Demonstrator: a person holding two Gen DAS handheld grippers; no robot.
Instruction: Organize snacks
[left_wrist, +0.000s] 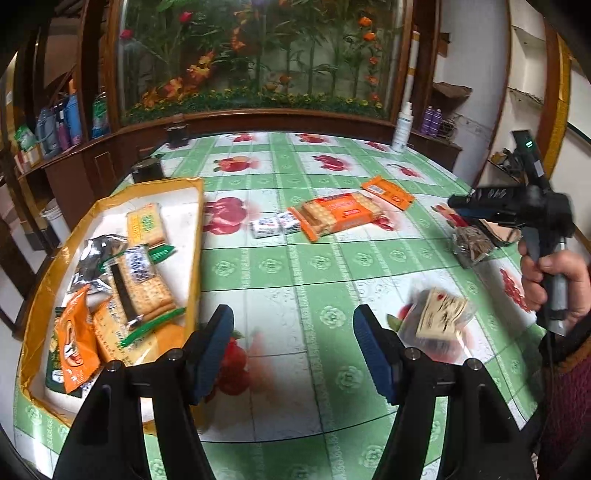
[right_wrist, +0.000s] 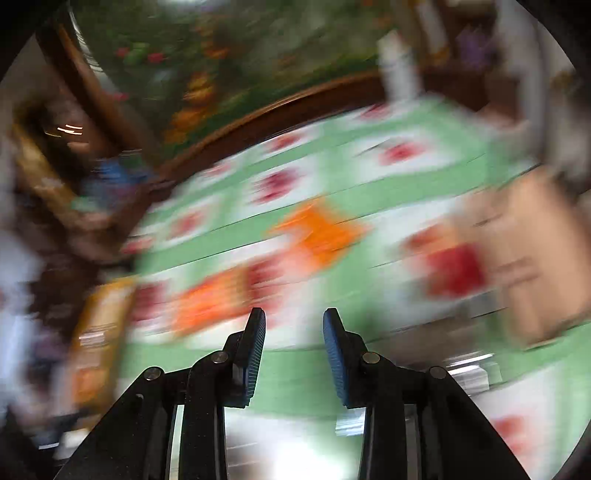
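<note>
A yellow-rimmed tray (left_wrist: 195, 236) at the left holds several cracker packs and an orange packet (left_wrist: 75, 339). On the green tablecloth lie an orange cracker pack (left_wrist: 340, 214), a flat orange packet (left_wrist: 391, 192), two small white-blue packets (left_wrist: 277, 226), a clear bag of brown bits (left_wrist: 472, 245) and a clear packet with a beige label (left_wrist: 441, 314). My left gripper (left_wrist: 293, 332) hovers open over bare cloth beside the tray, holding nothing. My right gripper (left_wrist: 456, 204), held by a hand, is above the brown-bits bag. The right wrist view is blurred; there the right gripper (right_wrist: 294, 326) stands narrowly open and empty, with an orange packet (right_wrist: 317, 232) ahead.
A white spray bottle (left_wrist: 402, 129) stands at the table's far right edge. Two dark jars (left_wrist: 177, 134) (left_wrist: 147, 170) sit at the far left. A wooden cabinet with artificial flowers (left_wrist: 258, 74) backs the table. A sleeve (left_wrist: 569, 387) fills the right edge.
</note>
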